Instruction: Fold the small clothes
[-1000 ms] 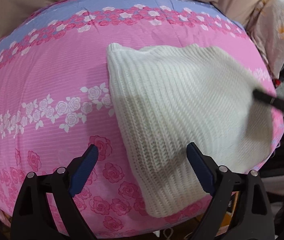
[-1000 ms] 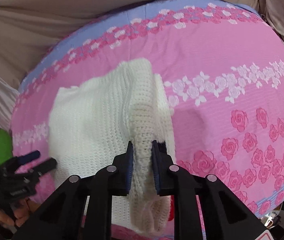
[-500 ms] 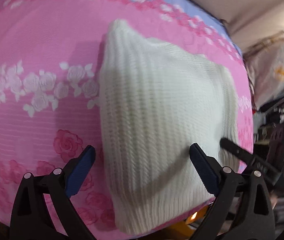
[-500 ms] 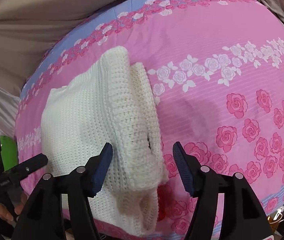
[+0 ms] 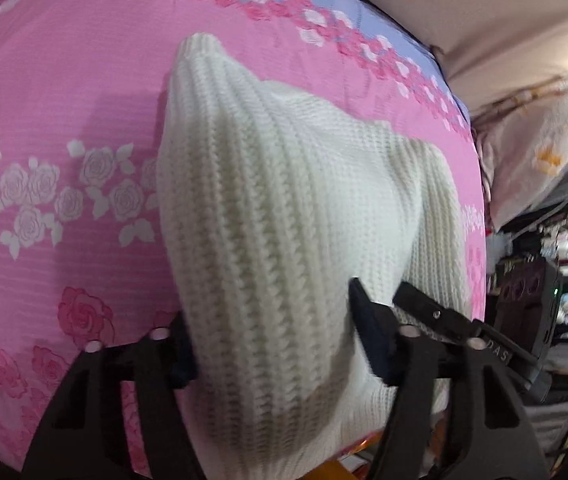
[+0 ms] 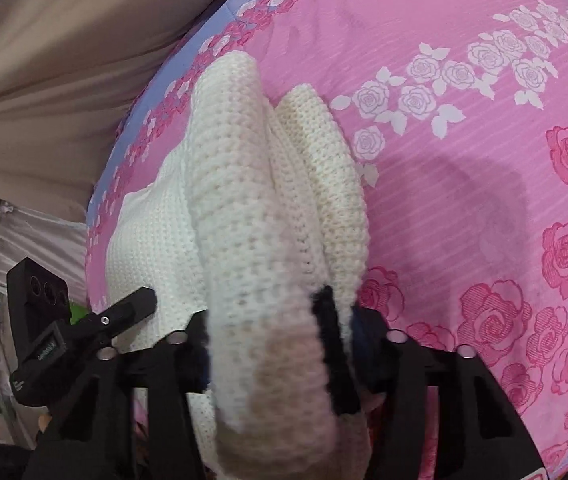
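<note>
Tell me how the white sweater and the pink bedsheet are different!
The white sweater is plain, chunky ribbed knit; the pink bedsheet is smooth with printed roses. The sweater sits bunched up in thick folds; the bedsheet lies spread flat beneath it. Both are soft cloth.

light: soft, even | blur: near edges | distortion: strong fisheye

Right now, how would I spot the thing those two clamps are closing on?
Find the pink rose-print bedspread. On it lies a cream ribbed knitted garment, the only plain, chunky thing there.
</note>
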### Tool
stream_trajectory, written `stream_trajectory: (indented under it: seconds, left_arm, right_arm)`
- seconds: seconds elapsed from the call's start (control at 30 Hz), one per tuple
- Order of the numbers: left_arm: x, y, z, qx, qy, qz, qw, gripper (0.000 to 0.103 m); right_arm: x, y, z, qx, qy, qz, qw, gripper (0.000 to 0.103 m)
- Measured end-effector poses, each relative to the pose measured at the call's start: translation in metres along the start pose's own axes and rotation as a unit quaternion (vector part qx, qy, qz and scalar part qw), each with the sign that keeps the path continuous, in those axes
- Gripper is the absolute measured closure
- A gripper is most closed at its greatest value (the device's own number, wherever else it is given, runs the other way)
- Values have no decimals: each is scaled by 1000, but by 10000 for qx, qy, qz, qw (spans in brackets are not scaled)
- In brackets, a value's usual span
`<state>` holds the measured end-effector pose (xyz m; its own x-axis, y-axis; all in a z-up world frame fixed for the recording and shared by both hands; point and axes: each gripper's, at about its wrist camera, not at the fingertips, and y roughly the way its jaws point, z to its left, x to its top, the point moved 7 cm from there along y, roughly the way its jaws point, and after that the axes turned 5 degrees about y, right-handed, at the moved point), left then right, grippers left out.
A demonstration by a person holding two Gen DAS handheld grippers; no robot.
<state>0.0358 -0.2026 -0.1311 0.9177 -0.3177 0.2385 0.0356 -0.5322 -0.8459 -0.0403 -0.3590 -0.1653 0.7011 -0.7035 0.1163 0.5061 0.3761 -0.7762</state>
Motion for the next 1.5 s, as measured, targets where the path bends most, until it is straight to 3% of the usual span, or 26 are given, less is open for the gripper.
stream_trajectory:
  seconds: [0.1, 0.23, 0.33, 0.47, 0.57, 0.7, 0.77, 0.87, 1.0, 1.03, 1.1, 1.17, 1.23, 1.27, 1.37, 1.5]
  left_arm:
    - [2, -19, -22, -164, 289, 17, 9994, 58]
    - [9, -50, -67, -450, 787, -90, 9958, 60]
    - [17, -85, -106, -691, 1320, -368, 9881, 60]
    - [31, -151, -151, -997, 1980, -984, 9702, 59]
    - [43, -216, -169, -1101, 2427, -1638, 9498, 58]
    - [54, -282, -161, -1009, 2679, -2257, 9312, 57]
    - [61, -302, -145, -921, 2641, -2472, 9277, 56]
    - [70, -308, -102, -616, 2354, -2572, 9352, 55]
    - [78, -265, -14, -430, 1686, -2372, 9558, 47]
    - [79, -245, 12, -390, 1482, -2332, 9603, 39]
    - [75, -187, 79, 185, 832, -2012, 9758, 38]
    - [54, -138, 140, 794, 160, -1481, 9856, 43]
    - [32, -129, 166, 896, -170, -1336, 9868, 44]
    - [20, -133, 172, 758, -295, -1442, 9862, 42]
    - [4, -142, 176, 674, -426, -1553, 9847, 37]
    - [6, -117, 178, 762, -468, -1353, 9868, 31]
  right_arm:
    - [0, -15, 10, -12, -82, -123, 9999, 70]
    - [-3, -48, 28, 57, -105, -400, 9991, 71]
    - [-3, -93, 47, -22, -330, -801, 9962, 71]
    - [1, -170, 79, 84, -650, -1521, 9862, 71]
    - [4, -223, 116, 275, -979, -2076, 9729, 71]
    - [4, -269, 181, 566, -1625, -2730, 9465, 70]
    - [-1, -276, 219, 757, -1933, -2885, 9347, 69]
    - [0, -263, 253, 929, -2208, -2867, 9276, 68]
    - [4, -187, 272, 1160, -2178, -2323, 9408, 66]
    - [6, -164, 269, 1151, -2142, -2217, 9443, 61]
    - [6, -108, 255, 1087, -2121, -1996, 9504, 55]
    - [12, -40, 219, 647, -1931, -1694, 9643, 52]
    - [12, 9, 176, -204, -1489, -1248, 9807, 56]
    - [6, 20, 160, -303, -1250, -1003, 9866, 58]
    - [-11, 12, 148, 119, -1179, -911, 9888, 56]
    - [-11, 19, 151, 15, -1374, -804, 9872, 43]
